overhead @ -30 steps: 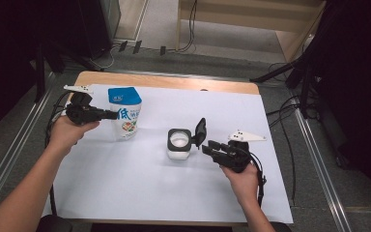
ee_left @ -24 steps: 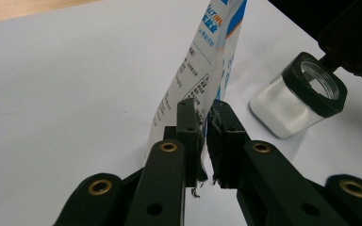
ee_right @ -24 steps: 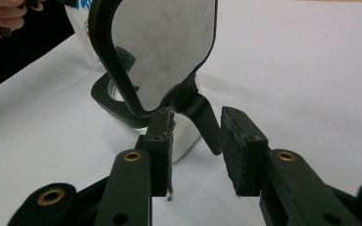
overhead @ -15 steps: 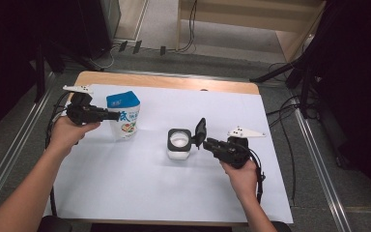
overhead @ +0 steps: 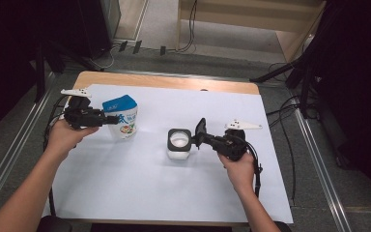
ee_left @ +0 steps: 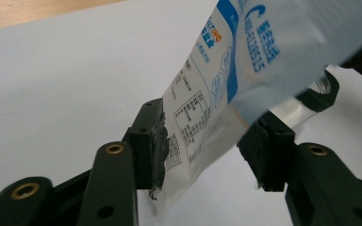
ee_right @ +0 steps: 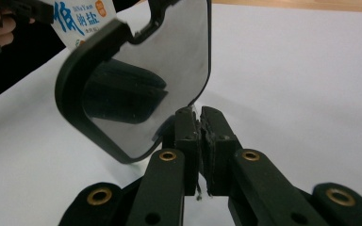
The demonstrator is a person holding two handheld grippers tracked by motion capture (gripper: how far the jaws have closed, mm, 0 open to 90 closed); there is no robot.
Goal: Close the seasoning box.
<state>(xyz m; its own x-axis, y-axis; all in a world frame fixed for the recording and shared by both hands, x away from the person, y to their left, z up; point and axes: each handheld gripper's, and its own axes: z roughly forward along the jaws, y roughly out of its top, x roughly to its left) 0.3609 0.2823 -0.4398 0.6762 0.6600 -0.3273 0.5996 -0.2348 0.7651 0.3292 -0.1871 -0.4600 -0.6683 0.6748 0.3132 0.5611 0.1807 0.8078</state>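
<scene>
Lid (ee_right: 136,80) stands upright, its edge pinched in right claw (ee_right: 201,123).

Wooden table (overhead: 164,81) carries a white sheet (overhead: 174,188) over most of its top. On the sheet: salt bag (overhead: 121,117), upright; white container (overhead: 179,143).

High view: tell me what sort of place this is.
Probably a lab or studio set up for recording, not a kitchen. The table wears a plain white sheet, cables trail over the grey floor, and dark stands flank the table.
</scene>
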